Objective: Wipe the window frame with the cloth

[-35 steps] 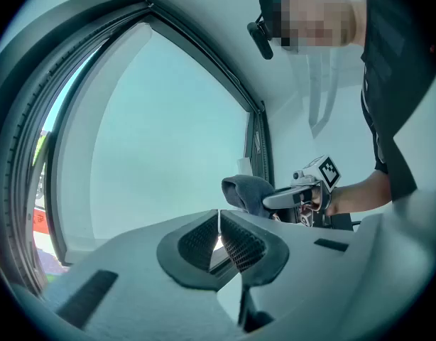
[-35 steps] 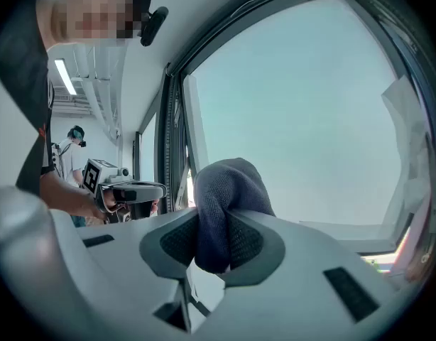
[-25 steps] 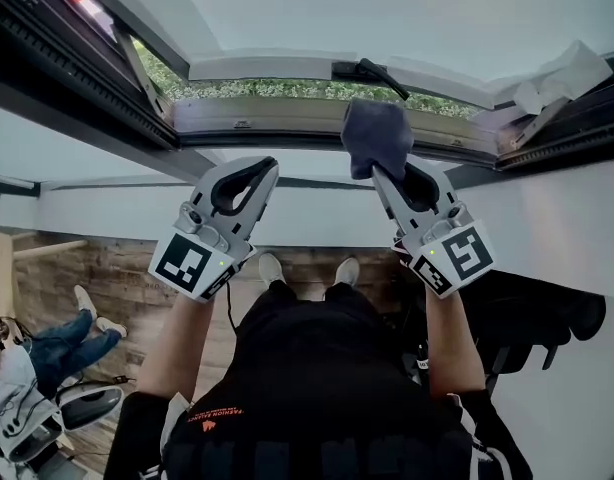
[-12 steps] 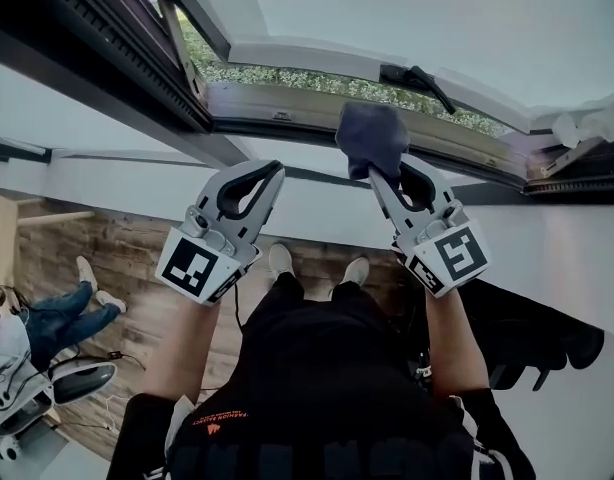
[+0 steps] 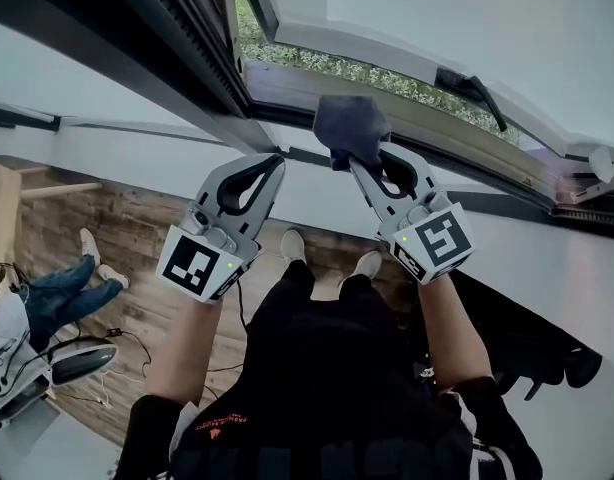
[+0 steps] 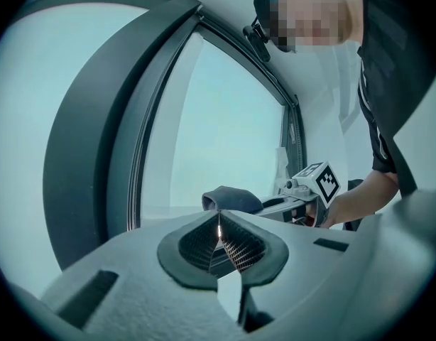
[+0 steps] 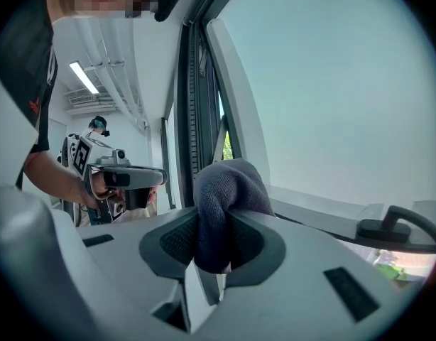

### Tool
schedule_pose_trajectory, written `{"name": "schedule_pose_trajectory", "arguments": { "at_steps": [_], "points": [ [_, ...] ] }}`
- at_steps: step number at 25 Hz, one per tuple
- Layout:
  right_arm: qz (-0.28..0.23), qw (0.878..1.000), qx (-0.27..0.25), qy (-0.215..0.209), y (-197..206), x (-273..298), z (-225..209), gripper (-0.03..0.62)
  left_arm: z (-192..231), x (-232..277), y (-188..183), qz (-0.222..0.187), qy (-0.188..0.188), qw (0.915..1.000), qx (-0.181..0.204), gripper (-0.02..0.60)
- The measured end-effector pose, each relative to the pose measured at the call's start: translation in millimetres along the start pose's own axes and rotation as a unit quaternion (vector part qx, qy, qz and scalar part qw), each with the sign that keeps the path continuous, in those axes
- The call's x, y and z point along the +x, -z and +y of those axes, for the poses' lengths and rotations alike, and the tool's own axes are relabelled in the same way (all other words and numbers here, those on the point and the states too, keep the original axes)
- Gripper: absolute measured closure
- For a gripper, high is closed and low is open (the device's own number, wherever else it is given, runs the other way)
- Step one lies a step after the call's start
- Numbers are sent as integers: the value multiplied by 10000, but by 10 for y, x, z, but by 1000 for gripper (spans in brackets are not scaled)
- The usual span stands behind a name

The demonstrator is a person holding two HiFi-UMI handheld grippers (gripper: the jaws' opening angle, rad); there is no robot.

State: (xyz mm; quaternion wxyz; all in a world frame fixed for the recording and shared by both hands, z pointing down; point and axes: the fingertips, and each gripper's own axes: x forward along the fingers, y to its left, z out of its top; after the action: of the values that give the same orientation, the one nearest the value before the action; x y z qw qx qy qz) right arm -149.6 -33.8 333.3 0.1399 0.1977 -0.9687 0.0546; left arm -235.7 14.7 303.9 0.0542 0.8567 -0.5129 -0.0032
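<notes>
Frame edge: window frame [image 5: 437, 126] ran diagonally below the open sash, with a bare stretch left of the cloth [image 5: 349, 128] up to the dark corner.
Change: cloth had shifted left along the frame, away from the handle [image 5: 474, 91].
Right claw [image 5: 349, 161]: clamped on the cloth, held at the frame.
Left claw [image 5: 271, 165]: closed, empty, just beside the right.

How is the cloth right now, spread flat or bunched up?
Bunched up: the cloth is a rounded wad pinched in the right claw, with no flat part spread out.
</notes>
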Motion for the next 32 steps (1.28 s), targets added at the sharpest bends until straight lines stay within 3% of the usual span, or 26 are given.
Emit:
{"name": "schedule_pose_trajectory", "arguments": {
  "at_steps": [13, 19, 32],
  "points": [
    [277, 9990, 212, -268, 361, 1084, 329, 514, 550, -258, 261, 69, -131, 9998, -102, 558],
    [450, 9983, 251, -288, 556, 1435, 371, 514, 702, -336, 495, 396, -186, 9988, -221, 558],
    [583, 9971, 465, -136, 736, 1500, 303, 516, 648, -212, 679, 556, -32, 9979, -330, 558]
  ]
}}
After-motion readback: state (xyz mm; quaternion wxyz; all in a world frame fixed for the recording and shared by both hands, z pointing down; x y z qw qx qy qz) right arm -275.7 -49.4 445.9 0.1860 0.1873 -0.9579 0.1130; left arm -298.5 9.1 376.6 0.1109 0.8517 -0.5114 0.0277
